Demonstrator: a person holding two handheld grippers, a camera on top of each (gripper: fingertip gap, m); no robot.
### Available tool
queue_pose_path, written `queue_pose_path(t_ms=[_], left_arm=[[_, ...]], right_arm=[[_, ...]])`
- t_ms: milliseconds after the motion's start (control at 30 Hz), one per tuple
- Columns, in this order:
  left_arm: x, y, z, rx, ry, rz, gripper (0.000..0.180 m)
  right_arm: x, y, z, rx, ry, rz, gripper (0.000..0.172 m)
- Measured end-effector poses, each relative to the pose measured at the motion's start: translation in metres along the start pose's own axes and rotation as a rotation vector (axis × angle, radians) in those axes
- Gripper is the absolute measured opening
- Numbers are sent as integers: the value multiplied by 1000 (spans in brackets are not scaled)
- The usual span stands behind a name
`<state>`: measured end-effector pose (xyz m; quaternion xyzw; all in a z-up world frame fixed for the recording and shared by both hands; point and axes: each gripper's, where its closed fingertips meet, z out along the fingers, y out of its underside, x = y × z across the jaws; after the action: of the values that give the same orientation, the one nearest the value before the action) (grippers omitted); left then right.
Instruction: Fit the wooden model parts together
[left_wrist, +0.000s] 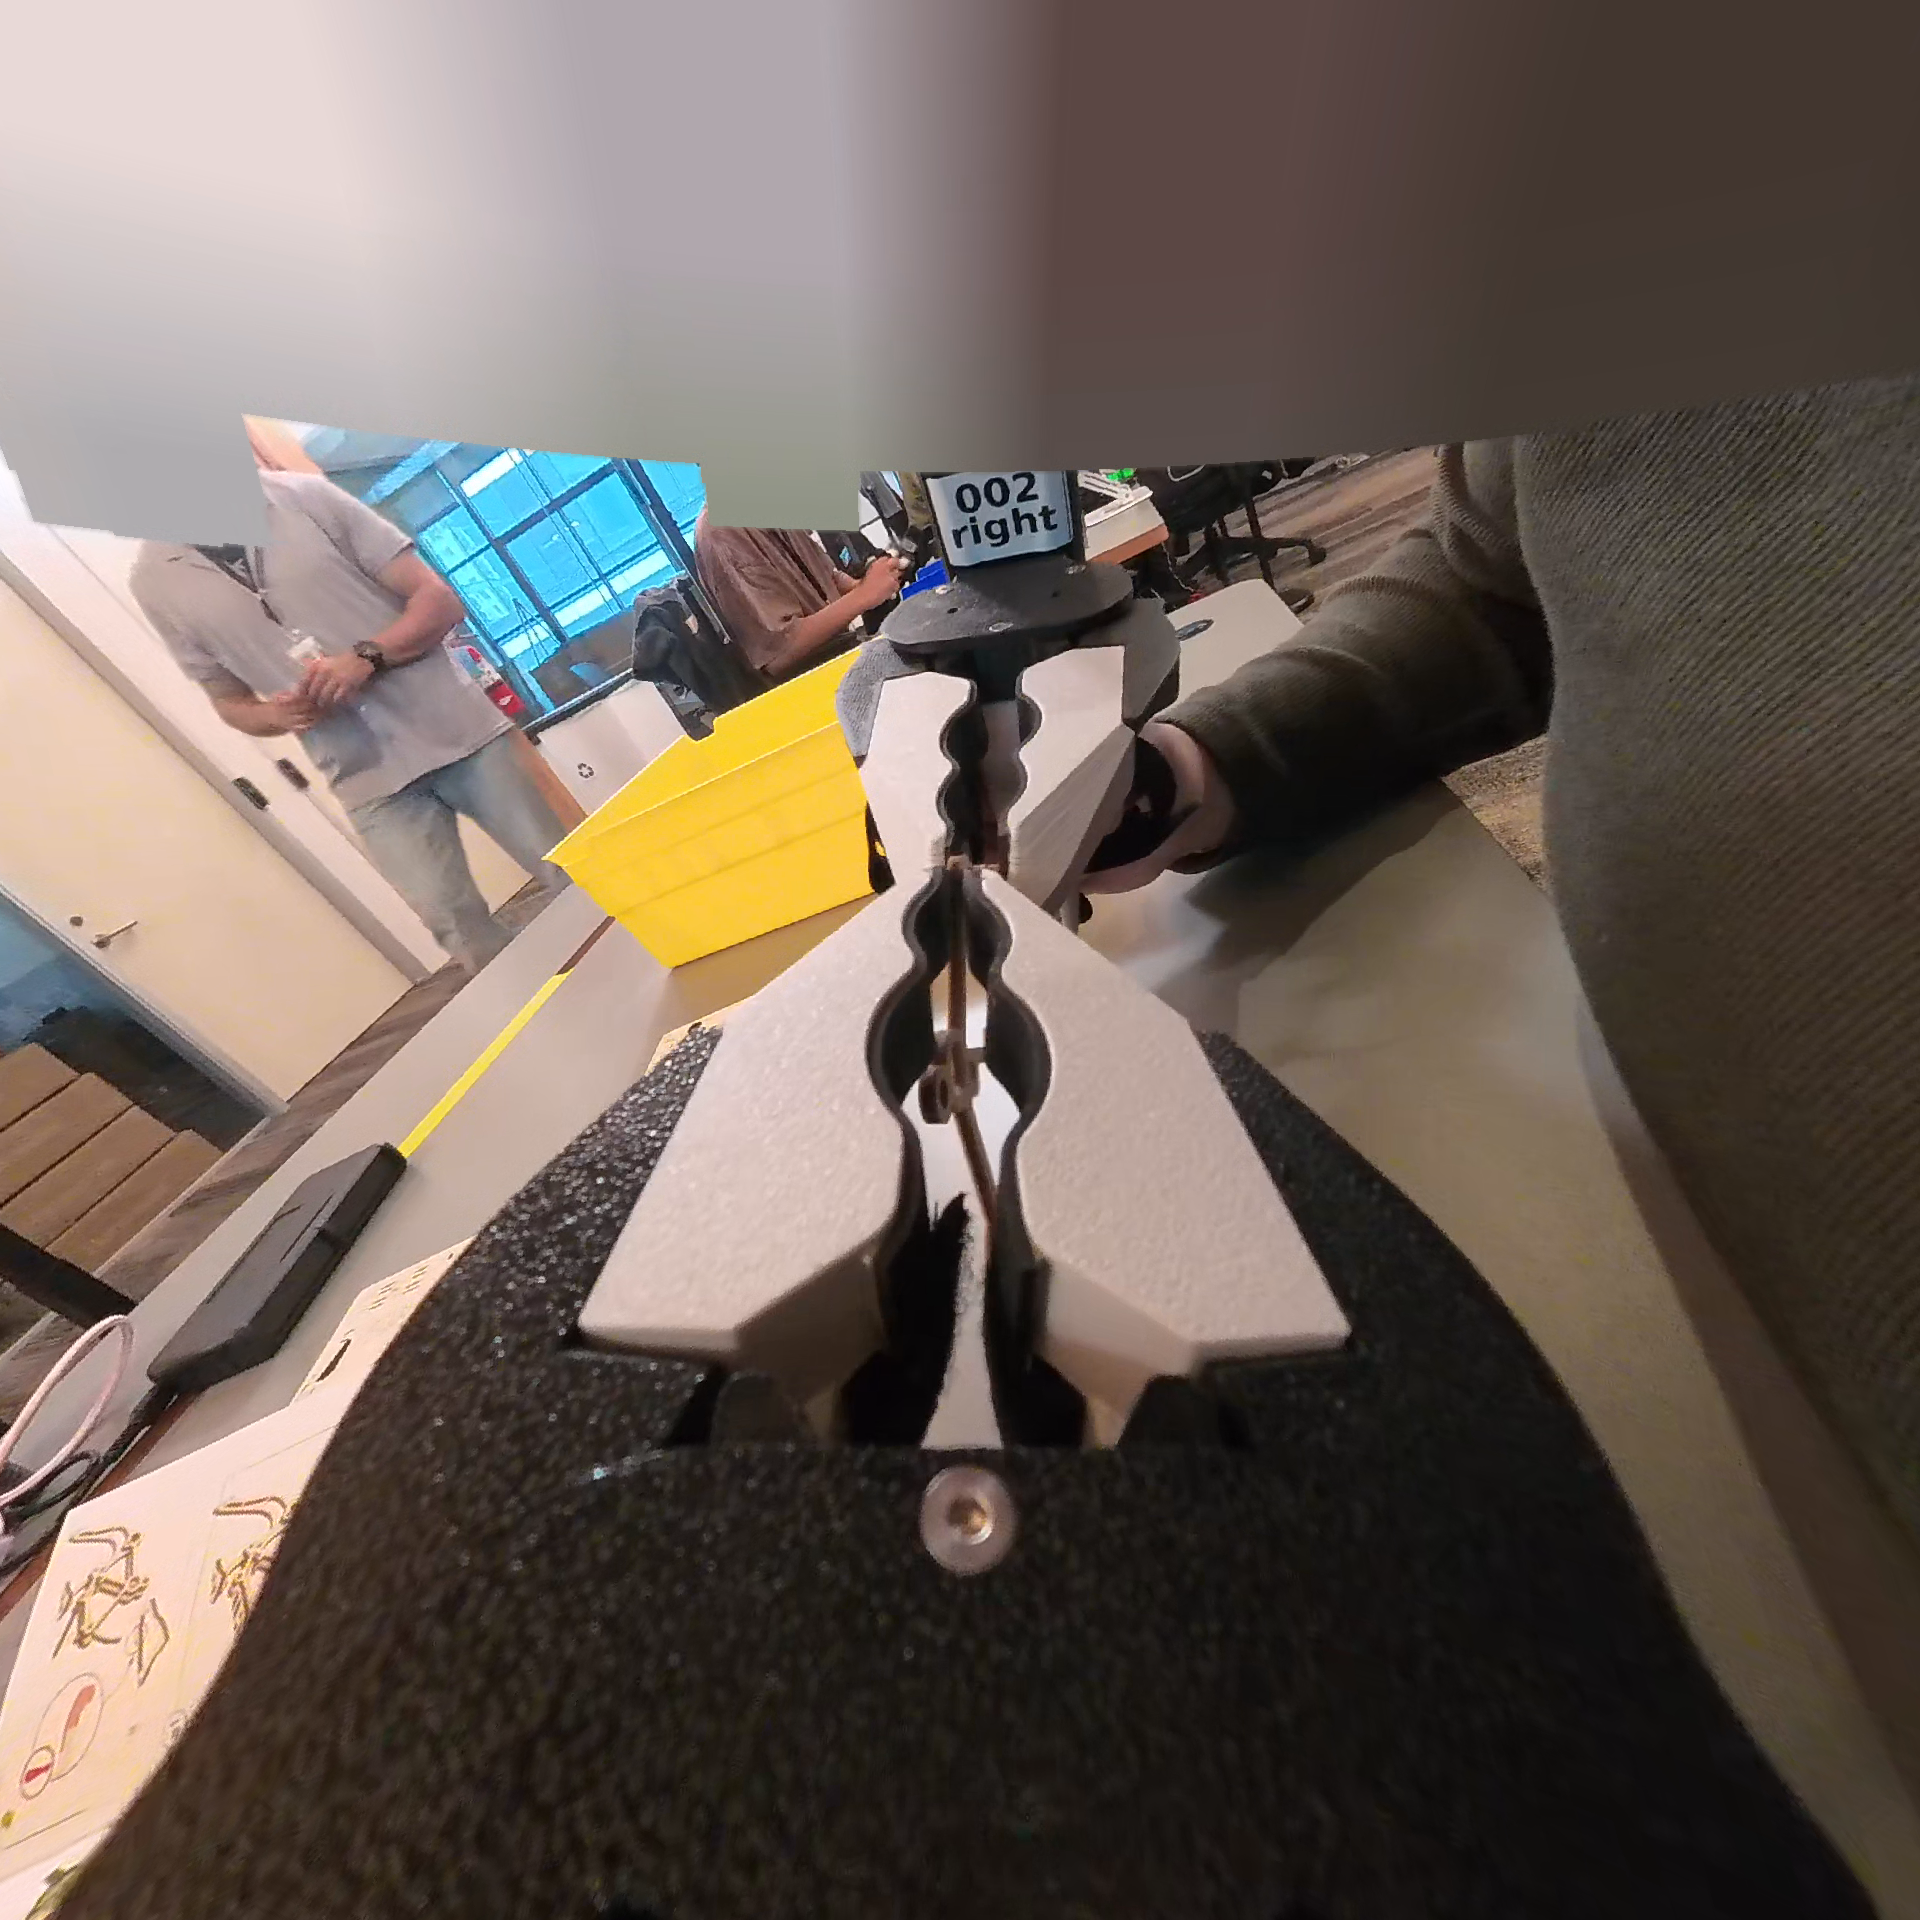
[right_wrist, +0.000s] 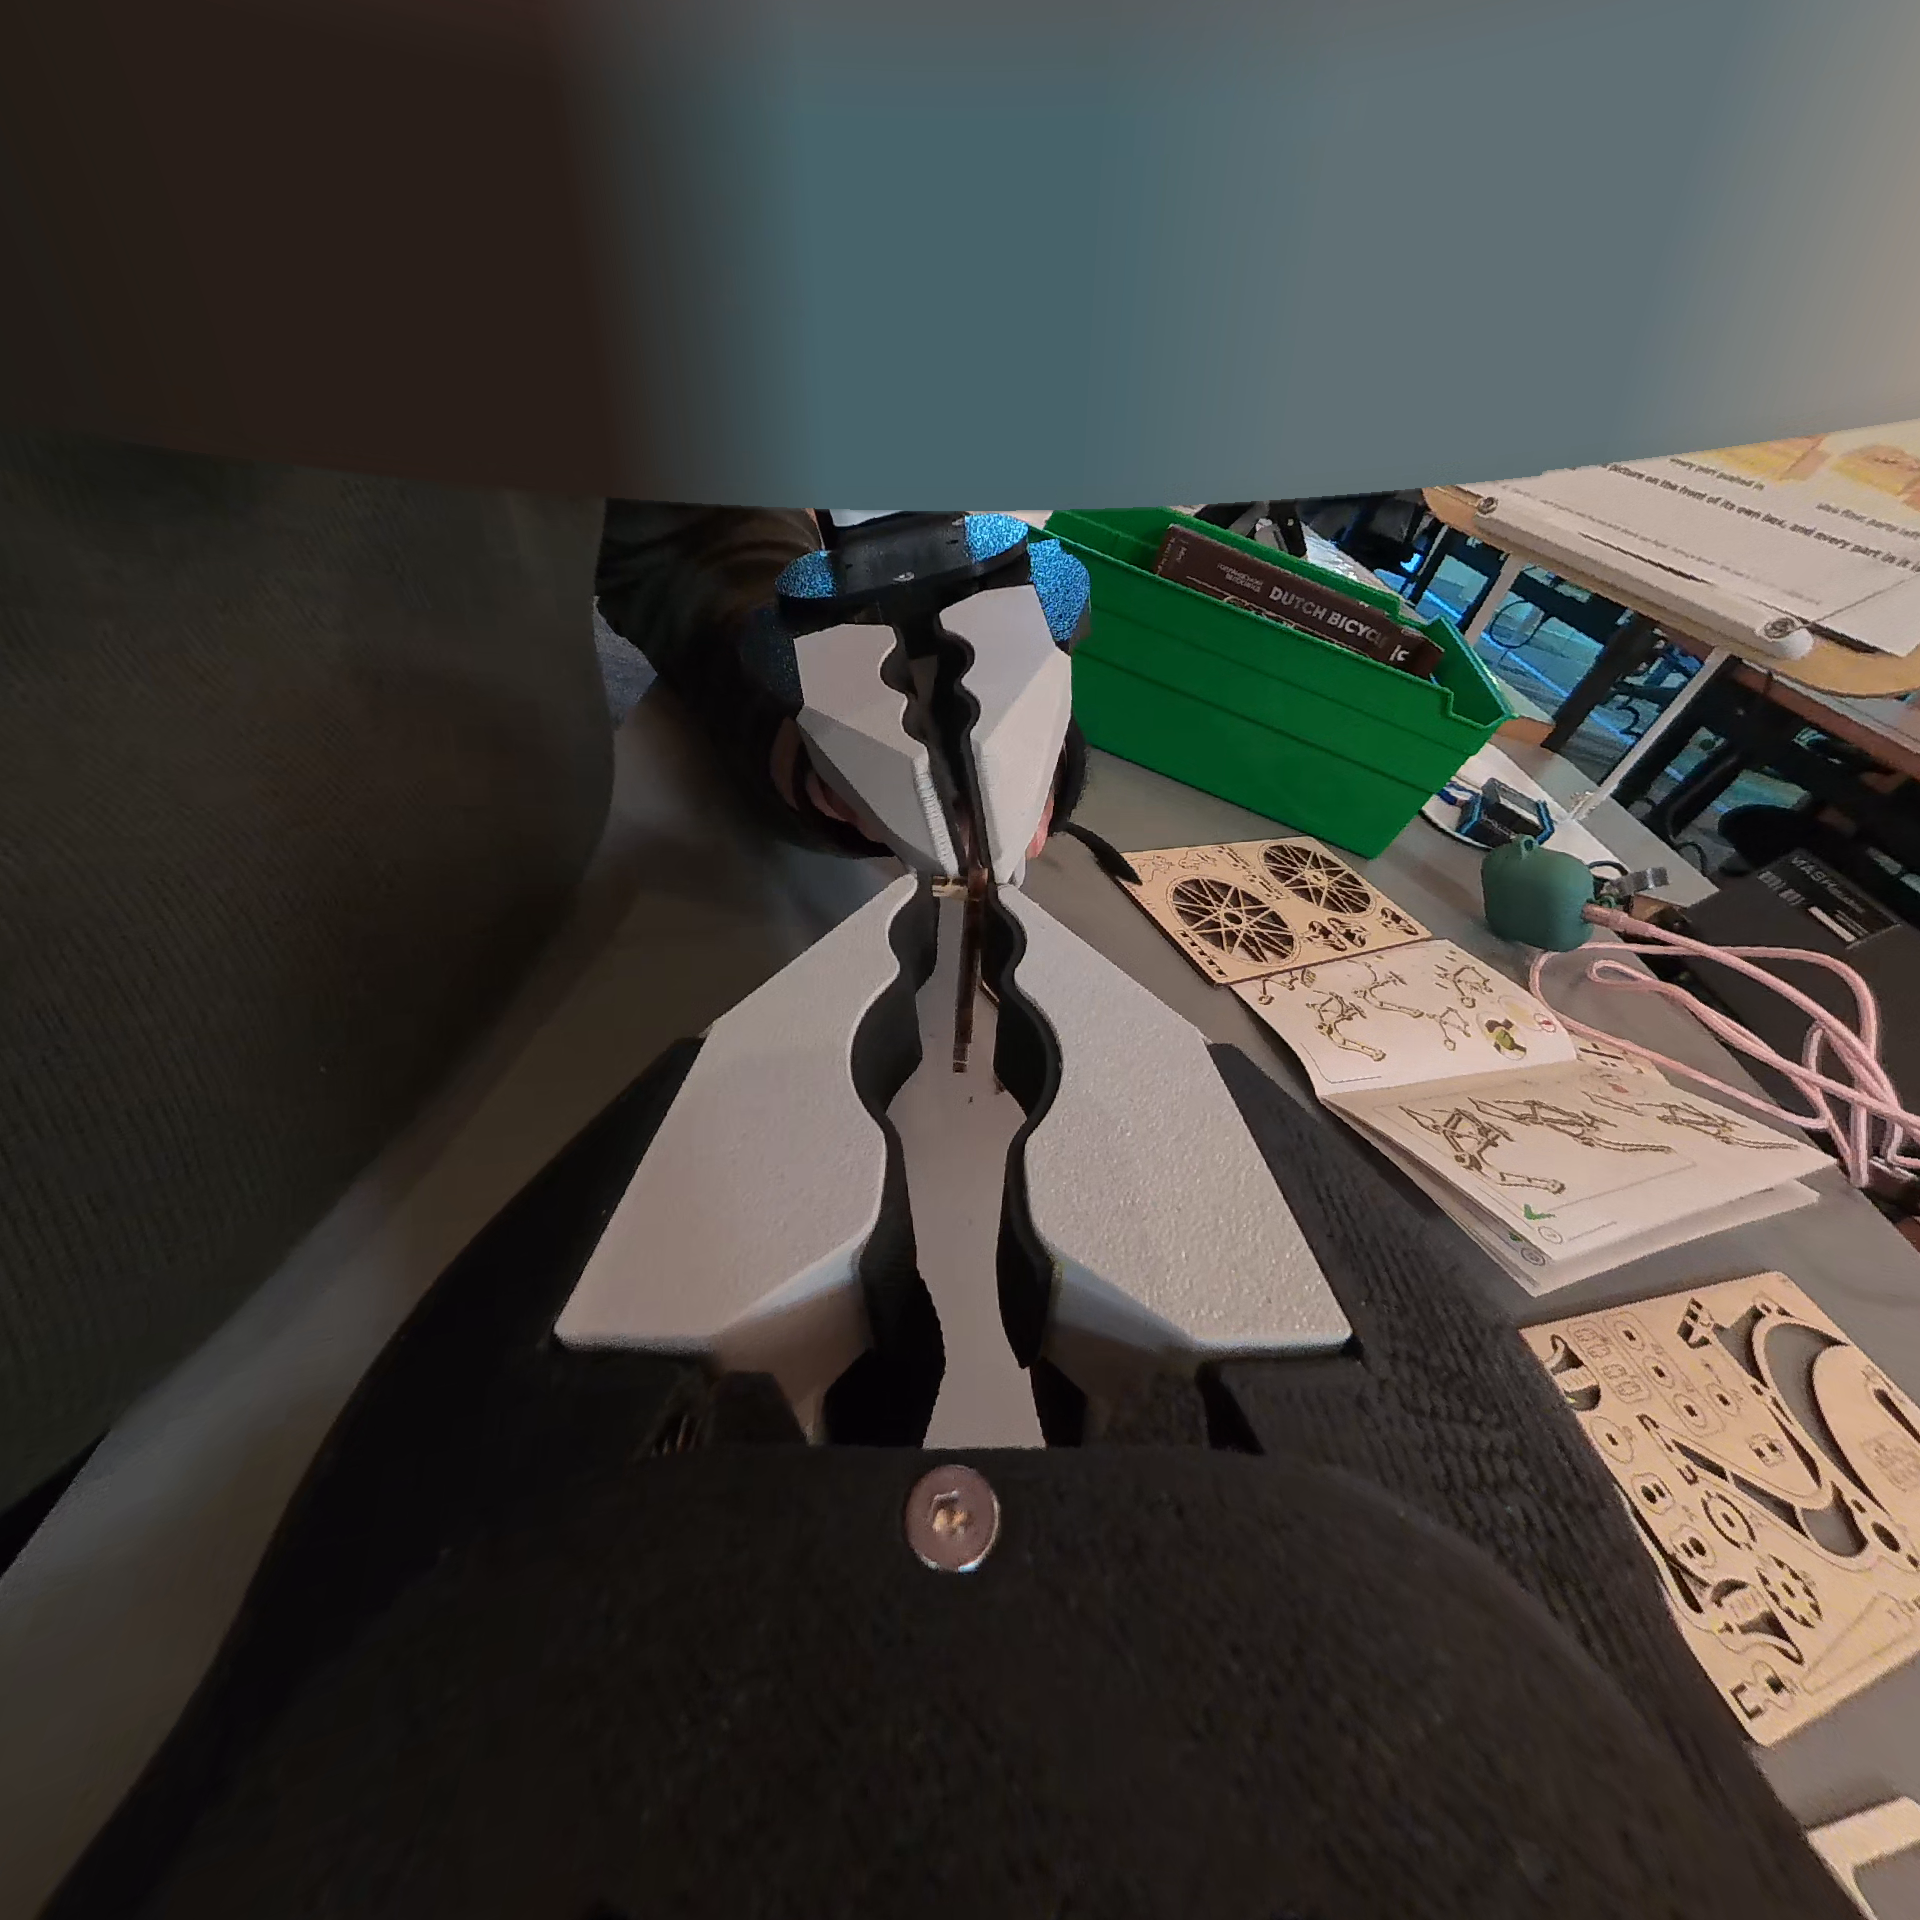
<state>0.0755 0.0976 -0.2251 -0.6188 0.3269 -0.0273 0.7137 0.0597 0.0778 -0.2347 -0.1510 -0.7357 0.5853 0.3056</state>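
Tongs meet tip to tip above a grey tabletop (right_wrist: 1195, 831) as two wooden model parts come together. The left tongs (left_wrist: 958, 883) are clenched on a thin, dark-edged wooden part (left_wrist: 961, 1039) held edge-on between the pads. The right tongs (right_wrist: 961, 894) stand narrowly parted around a second flat wooden part (right_wrist: 968, 977); whether the pads press on it cannot be told. A small pale wooden piece (right_wrist: 948, 888) sits at the meeting point. Nearby lie a cut-out wooden sheet (right_wrist: 1278, 904), an open instruction booklet (right_wrist: 1455, 1049), a green bin (right_wrist: 1268, 686) and a yellow bin (left_wrist: 727, 831).
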Motion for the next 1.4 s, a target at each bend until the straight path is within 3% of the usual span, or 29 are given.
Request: queue_pose_path(t_ms=[267, 867, 1133, 1233, 1300, 1333, 1400], left_arm=[[2, 1, 0, -19, 5, 63, 0], [11, 7, -2, -118, -33, 520, 0], [11, 9, -1, -117, -27, 499, 0], [10, 9, 0, -98, -43, 489, 0], [10, 8, 1, -97, -61, 542, 0], [10, 9, 2, -106, -75, 577, 0], [12, 10, 3, -113, -93, 659, 0]], right_arm=[[-2, 2, 1, -6, -28, 32, 6], [-10, 12, 4, -47, -87, 89, 6], [-9, 15, 4, -59, -83, 86, 5], [-7, 14, 4, -55, -44, 5, 7], [-5, 14, 3, -53, -3, -83, 13], [-3, 15, 3, -58, 15, -105, 29], [-1, 20, 4, -85, 21, -118, 36]])
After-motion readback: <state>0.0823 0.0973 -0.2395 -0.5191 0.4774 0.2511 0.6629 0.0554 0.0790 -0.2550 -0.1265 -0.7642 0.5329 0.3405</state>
